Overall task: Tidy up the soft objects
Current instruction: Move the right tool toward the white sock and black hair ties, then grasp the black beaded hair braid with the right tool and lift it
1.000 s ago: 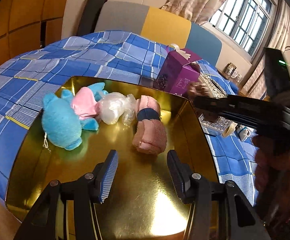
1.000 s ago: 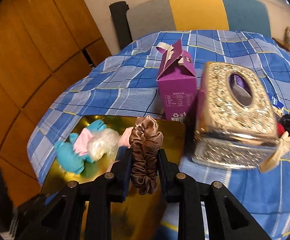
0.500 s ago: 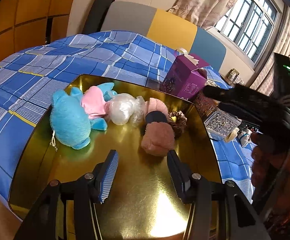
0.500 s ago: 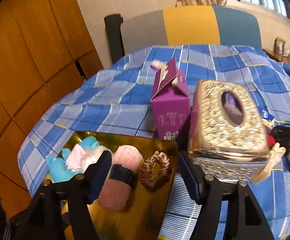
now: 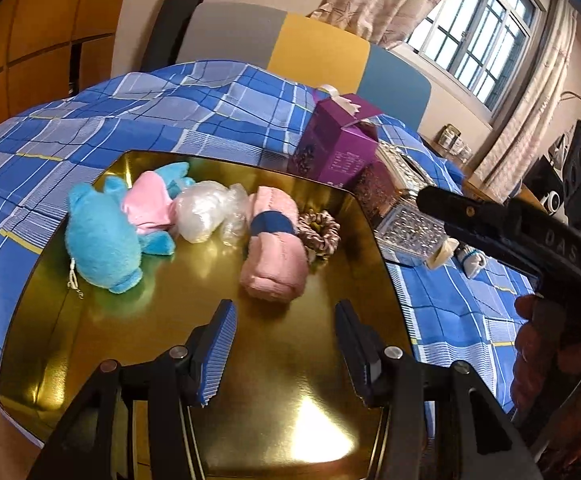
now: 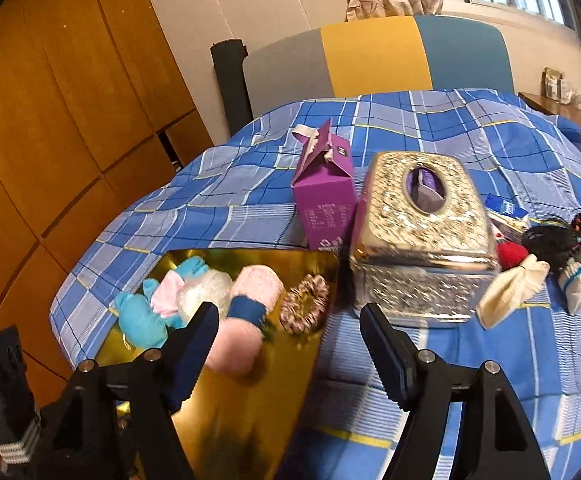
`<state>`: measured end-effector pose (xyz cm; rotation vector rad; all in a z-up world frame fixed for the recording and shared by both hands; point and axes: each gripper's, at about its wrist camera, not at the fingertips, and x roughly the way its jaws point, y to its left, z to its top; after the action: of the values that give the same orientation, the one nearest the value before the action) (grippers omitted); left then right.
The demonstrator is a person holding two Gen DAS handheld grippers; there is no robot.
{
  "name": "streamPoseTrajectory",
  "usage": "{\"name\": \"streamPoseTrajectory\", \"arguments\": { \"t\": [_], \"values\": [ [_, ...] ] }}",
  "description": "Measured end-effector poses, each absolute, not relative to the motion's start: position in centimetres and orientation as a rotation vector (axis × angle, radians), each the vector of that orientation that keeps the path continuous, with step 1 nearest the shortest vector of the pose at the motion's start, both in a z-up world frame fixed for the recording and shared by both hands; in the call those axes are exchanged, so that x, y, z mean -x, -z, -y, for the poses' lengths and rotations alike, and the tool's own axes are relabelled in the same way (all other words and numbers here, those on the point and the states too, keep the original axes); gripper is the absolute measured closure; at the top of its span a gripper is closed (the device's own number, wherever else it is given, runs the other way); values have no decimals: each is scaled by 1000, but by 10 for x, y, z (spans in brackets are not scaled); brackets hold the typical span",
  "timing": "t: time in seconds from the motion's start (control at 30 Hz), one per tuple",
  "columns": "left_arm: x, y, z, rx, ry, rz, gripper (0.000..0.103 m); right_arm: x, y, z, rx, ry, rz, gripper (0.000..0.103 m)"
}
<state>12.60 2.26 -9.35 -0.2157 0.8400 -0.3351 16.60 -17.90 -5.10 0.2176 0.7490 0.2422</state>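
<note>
A gold tray (image 5: 282,392) (image 6: 250,412) lies on the blue checked bedspread. Along its far side sit a blue plush toy (image 5: 100,246) (image 6: 138,320), a pink cloth (image 5: 148,204), a clear plastic bag (image 5: 206,214) (image 6: 204,290), a rolled pink towel with a blue band (image 5: 274,252) (image 6: 246,312) and a brown satin scrunchie (image 5: 320,232) (image 6: 304,304). My left gripper (image 5: 286,346) hovers open over the tray's near half, empty. My right gripper (image 6: 288,354) stands open and empty above the tray's right edge, back from the scrunchie.
A purple carton (image 6: 324,200) (image 5: 338,152) and a silver tissue box (image 6: 422,236) stand just right of the tray. Rolled socks (image 6: 576,284), a cream clip (image 6: 508,288), a red item (image 6: 510,254) and a black hairy thing (image 6: 550,240) lie further right. A hand (image 5: 546,360) holds the right gripper.
The right gripper opened and let the brown scrunchie go; it now lies on the tray beside the pink towel. The right gripper then drew back and up. The left gripper kept still.
</note>
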Motion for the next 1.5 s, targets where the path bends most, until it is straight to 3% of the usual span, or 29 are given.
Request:
{"name": "streamPoseTrajectory", "arguments": {
  "t": [0.7,0.9,1.07,1.3,1.4,1.5],
  "values": [
    [-104,79,78,43,550,-858,52,-112,105,372,-278,85,-885,29],
    [-99,81,107,-12,596,-877,52,-134,94,437,-297,185,-853,29],
    [-99,86,126,-37,610,-907,52,-178,65,481,-267,238,-777,16],
    [-101,90,140,-72,609,-931,52,-252,64,497,-155,216,-847,16],
    [-104,92,143,-76,607,-944,52,-269,77,496,-130,170,-904,22],
    [-107,95,145,-55,616,-964,52,-269,88,492,-124,124,-941,38]
  ]
}}
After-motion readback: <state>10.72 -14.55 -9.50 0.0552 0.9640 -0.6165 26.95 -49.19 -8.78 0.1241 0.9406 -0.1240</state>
